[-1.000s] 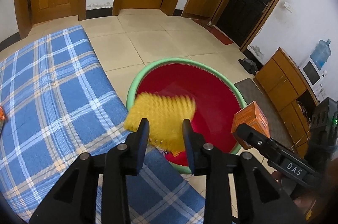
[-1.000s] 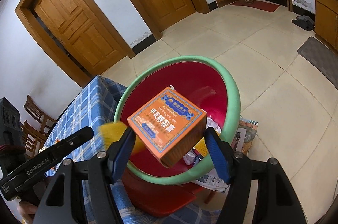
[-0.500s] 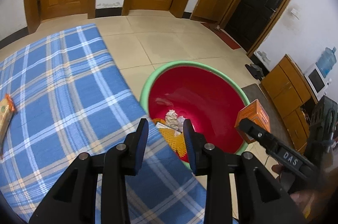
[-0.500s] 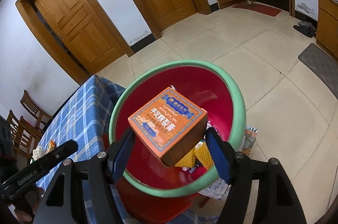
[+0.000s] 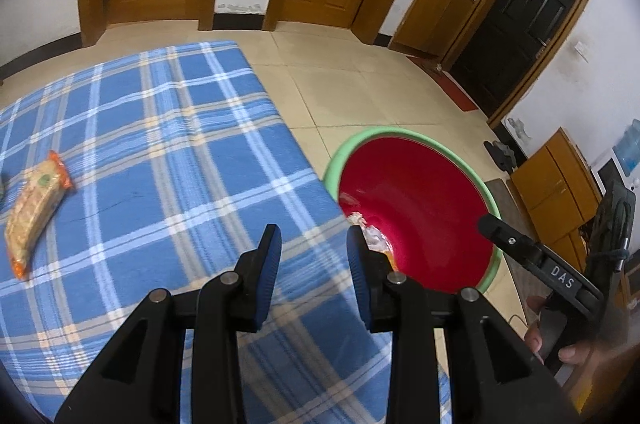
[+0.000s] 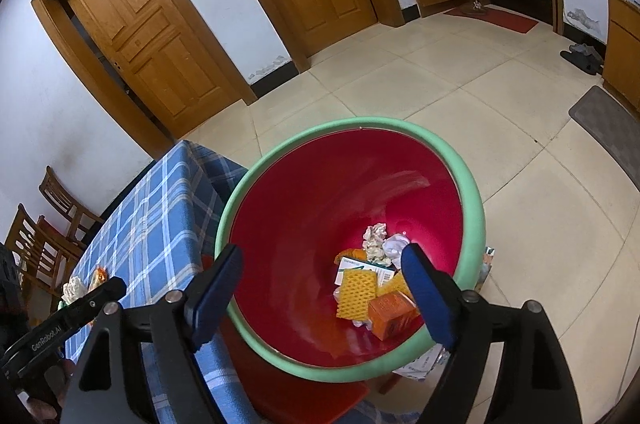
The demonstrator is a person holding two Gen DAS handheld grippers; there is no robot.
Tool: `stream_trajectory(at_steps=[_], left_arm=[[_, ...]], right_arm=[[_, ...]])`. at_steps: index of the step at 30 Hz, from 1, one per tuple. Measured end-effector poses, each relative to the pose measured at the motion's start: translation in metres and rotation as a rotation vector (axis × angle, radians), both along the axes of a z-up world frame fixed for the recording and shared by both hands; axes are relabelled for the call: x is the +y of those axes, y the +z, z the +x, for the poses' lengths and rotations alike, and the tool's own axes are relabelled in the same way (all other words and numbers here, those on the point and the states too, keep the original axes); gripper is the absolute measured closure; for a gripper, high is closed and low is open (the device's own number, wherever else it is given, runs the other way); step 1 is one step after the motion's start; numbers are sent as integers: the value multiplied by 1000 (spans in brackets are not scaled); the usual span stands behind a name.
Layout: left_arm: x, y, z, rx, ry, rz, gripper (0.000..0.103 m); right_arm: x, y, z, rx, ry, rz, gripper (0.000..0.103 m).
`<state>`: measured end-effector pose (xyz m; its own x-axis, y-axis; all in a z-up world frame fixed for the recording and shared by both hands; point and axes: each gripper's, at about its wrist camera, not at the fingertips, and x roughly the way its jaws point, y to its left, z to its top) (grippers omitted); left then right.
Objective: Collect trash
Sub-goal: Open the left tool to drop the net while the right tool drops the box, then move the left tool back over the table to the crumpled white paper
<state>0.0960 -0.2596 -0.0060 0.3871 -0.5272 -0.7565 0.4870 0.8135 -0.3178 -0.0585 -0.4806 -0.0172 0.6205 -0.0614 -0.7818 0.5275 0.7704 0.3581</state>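
Note:
A red basin with a green rim (image 6: 472,192) stands beside the blue plaid table (image 5: 160,144). An orange box (image 6: 394,316), a yellow foam net (image 6: 358,294) and crumpled paper (image 6: 376,244) lie inside it. My right gripper (image 6: 320,260) hangs over the basin, its jaws opening wide with nothing between them. My left gripper (image 5: 314,252) is open over the table's edge, a narrow empty gap between its pads. A snack packet (image 5: 34,212) lies at the table's left. Crumpled tissue (image 6: 74,288) also sits on the table.
The basin rests on a red stool (image 6: 304,396), with papers (image 6: 420,364) on the floor beside it. Wooden chairs (image 6: 44,224) stand past the table's far side. Wooden cabinets (image 5: 560,184), a floor mat (image 6: 608,128) and doors ring the tiled floor. A hand (image 5: 560,344) holds the right gripper.
The yellow foam net left my left gripper and fell into the basin; that gripper then swung left over the table. My right jaws spread and the orange box dropped into the basin.

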Motion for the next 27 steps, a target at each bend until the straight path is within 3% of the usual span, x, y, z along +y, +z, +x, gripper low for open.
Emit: stream_trajectory(at_steps=[9, 14, 27], left_arm=[[31, 4, 7, -7, 63, -1, 70], [50, 6, 12, -13, 102, -2, 70], [117, 12, 24, -38, 230, 8, 67]], right_arm=[[11, 5, 0, 2, 10, 2, 15], [19, 10, 1, 3, 5, -9, 4], [48, 15, 10, 37, 15, -34, 0]])
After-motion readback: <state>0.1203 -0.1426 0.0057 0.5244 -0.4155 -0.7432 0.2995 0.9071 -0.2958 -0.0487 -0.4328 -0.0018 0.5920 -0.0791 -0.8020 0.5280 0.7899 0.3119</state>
